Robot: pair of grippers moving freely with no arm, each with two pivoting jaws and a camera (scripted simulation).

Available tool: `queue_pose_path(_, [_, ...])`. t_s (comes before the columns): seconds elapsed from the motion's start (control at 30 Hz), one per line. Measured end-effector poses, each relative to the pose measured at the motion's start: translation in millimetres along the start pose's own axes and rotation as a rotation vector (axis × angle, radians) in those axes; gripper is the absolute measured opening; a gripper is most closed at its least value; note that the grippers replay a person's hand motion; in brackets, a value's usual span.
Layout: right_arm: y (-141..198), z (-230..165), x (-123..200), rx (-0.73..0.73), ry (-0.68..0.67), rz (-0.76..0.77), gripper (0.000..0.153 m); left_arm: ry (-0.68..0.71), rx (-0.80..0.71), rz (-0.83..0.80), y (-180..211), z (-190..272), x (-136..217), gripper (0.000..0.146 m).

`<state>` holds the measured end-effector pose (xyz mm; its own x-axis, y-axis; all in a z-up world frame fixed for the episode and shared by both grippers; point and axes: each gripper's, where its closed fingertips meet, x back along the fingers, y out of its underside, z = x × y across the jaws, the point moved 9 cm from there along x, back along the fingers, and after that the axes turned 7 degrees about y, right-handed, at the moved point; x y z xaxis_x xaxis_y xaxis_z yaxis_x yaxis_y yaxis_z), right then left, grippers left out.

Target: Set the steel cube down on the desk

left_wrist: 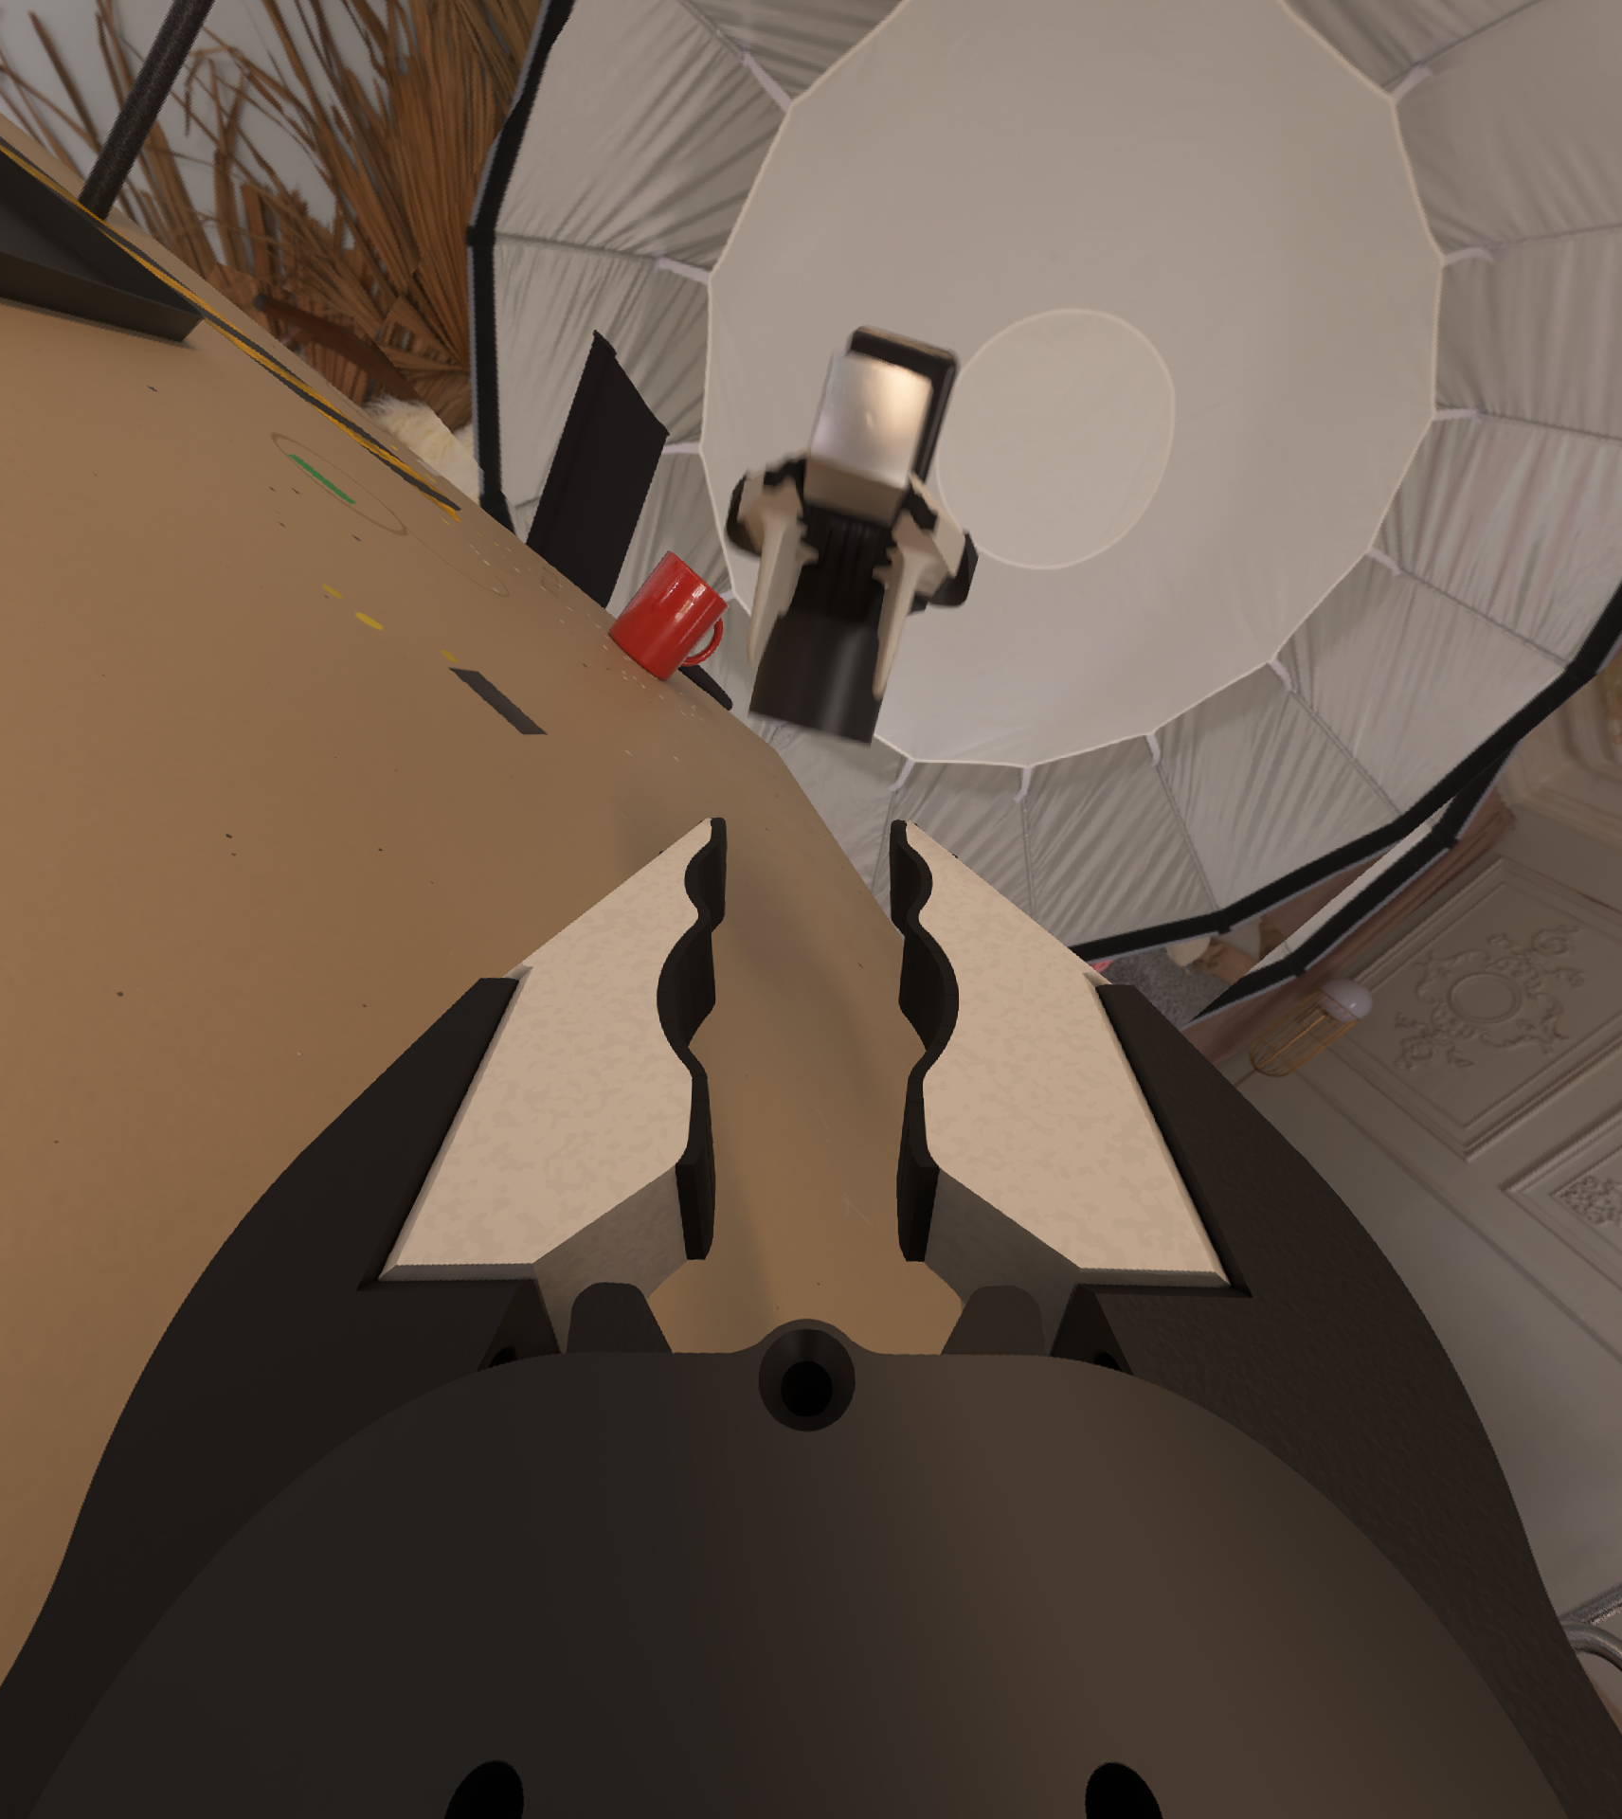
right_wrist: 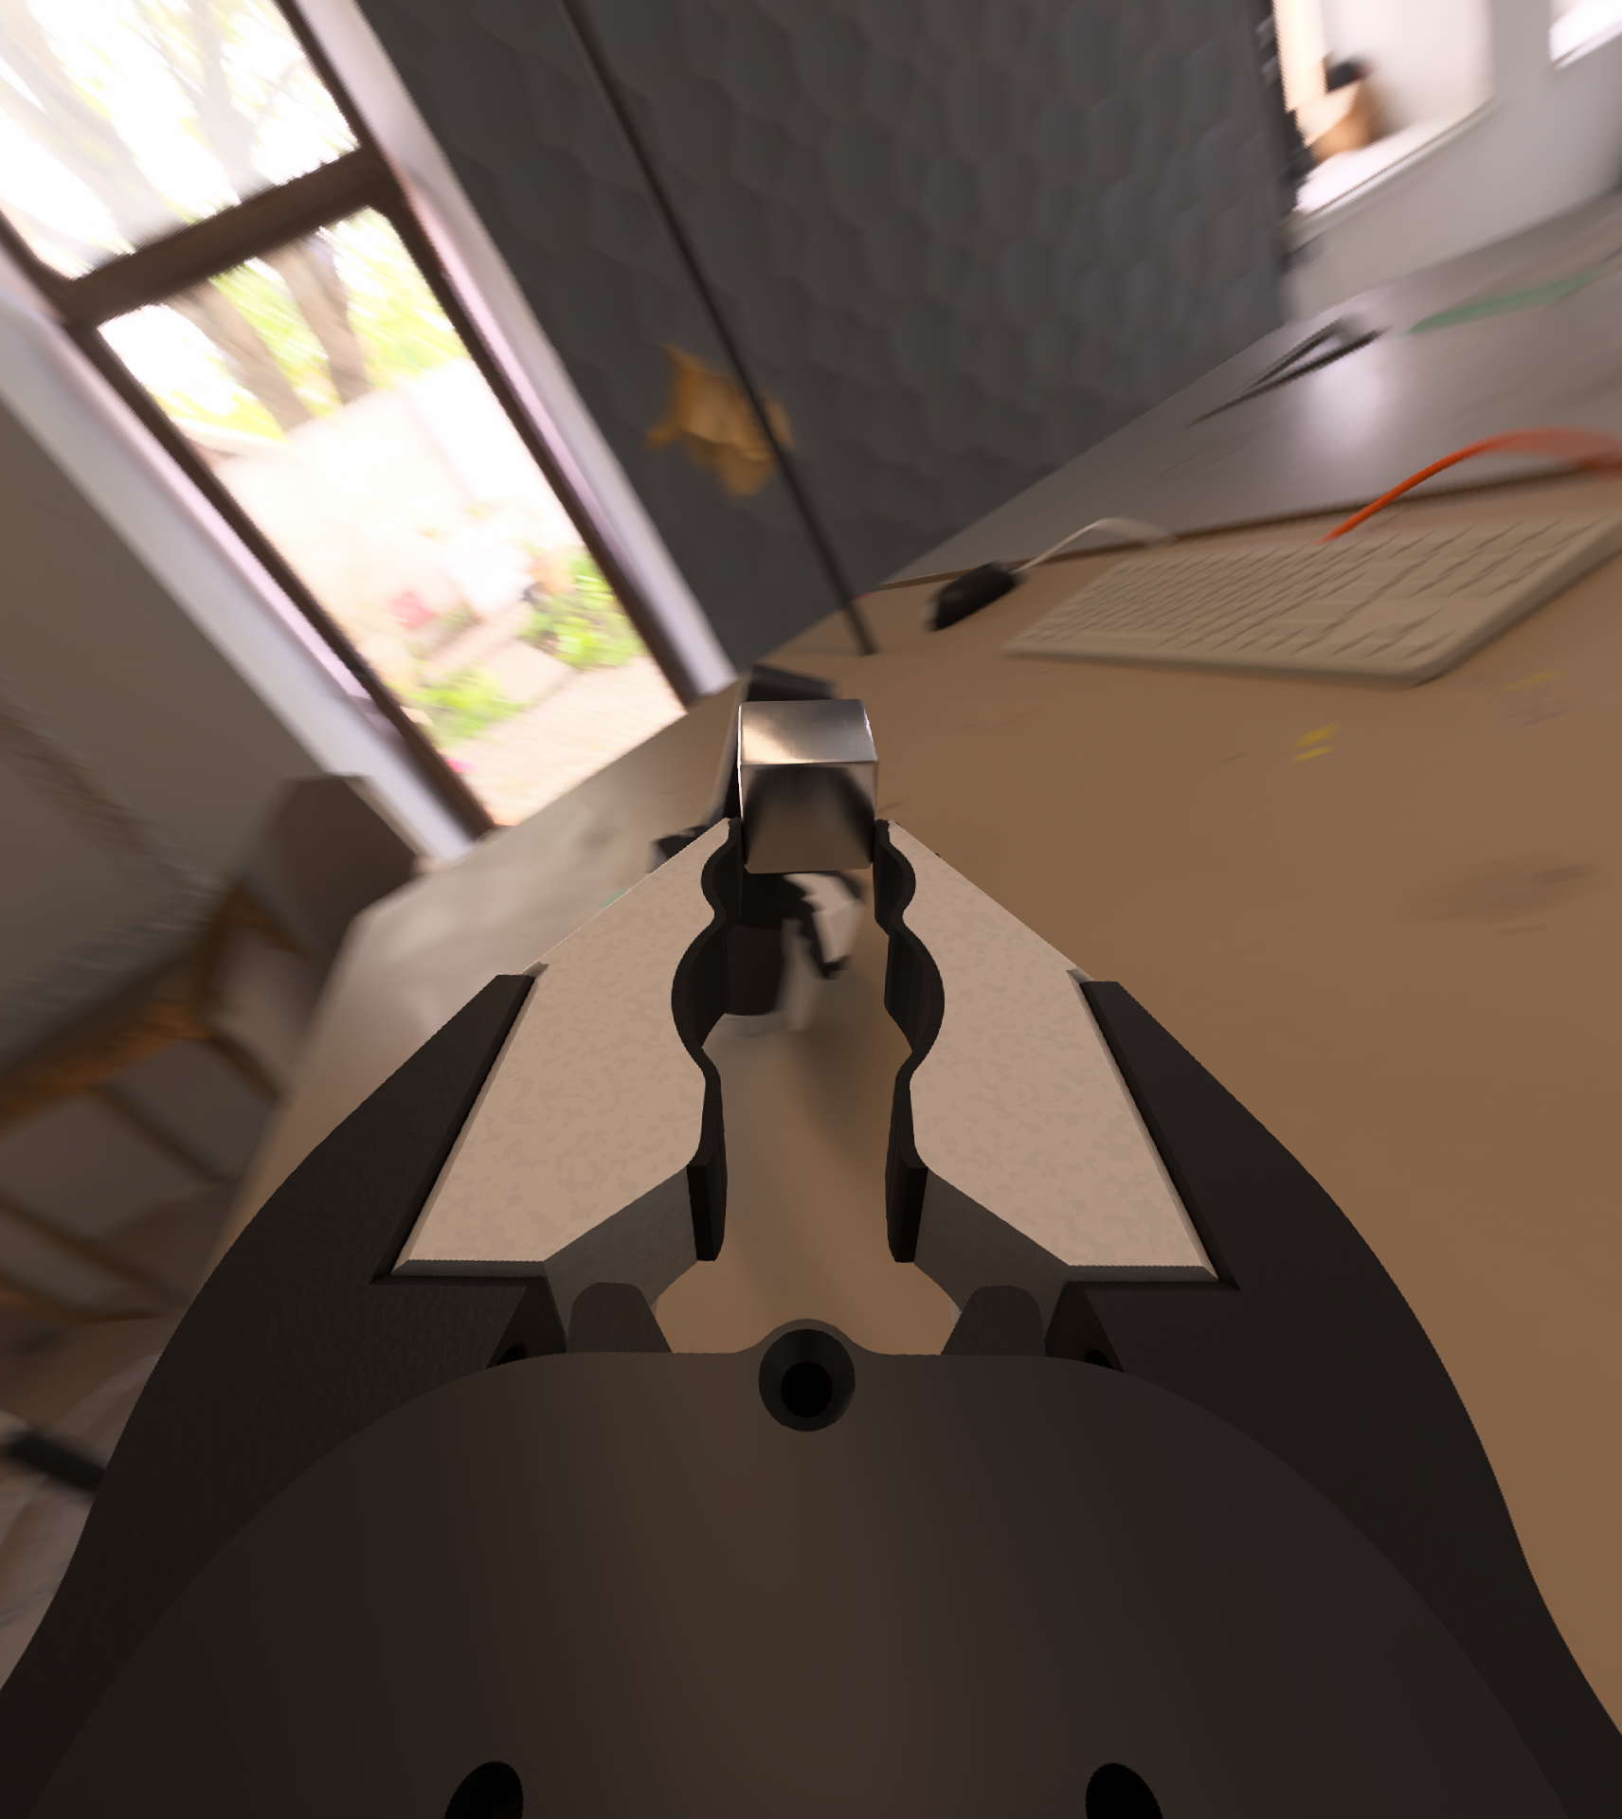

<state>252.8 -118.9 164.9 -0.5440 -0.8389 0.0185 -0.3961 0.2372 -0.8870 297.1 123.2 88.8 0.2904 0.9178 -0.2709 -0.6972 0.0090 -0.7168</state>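
The steel cube [right_wrist: 805, 787] is a shiny metal block clamped between the tips of my right gripper [right_wrist: 807, 832]. It is held in the air, apart from the tan desk [right_wrist: 1280, 984]. In the left wrist view the right gripper [left_wrist: 871, 482] shows farther off near the desk's edge, with the cube [left_wrist: 871, 408] at its tips. My left gripper [left_wrist: 807, 837] is open and empty, low over the desk [left_wrist: 197, 886] near its edge. It also shows, blurred, behind the right gripper's fingers [right_wrist: 792, 945].
A red mug [left_wrist: 669, 615] stands at the desk's edge close to the right gripper. A white keyboard [right_wrist: 1319, 600], a dark mouse [right_wrist: 969, 591] and an orange cable [right_wrist: 1476, 463] lie on the far side. A large softbox [left_wrist: 1083, 394] stands beyond the desk.
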Motion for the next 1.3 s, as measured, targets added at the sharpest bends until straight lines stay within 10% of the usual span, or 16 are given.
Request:
queue_pose_path(0.2, [-77,40,108,0.372,0.425,-0.101,0.026,-0.004,0.018,-0.019,3,-3,0,0.033])
queue_pose_path(0.4, [-109,127,182,0.600,0.682,-0.795,0.026,-0.014,0.021,-0.084,8,-8,-5,0.033])
queue_pose_path(0.67, [-74,183,190,0.837,0.478,-1.480,0.026,-0.032,0.013,-0.127,13,-11,-19,0.034])
queue_pose_path(1.3, [-47,213,181,0.945,0.284,-1.618,0.026,0.052,0.073,-0.043,12,-6,-42,0.034])
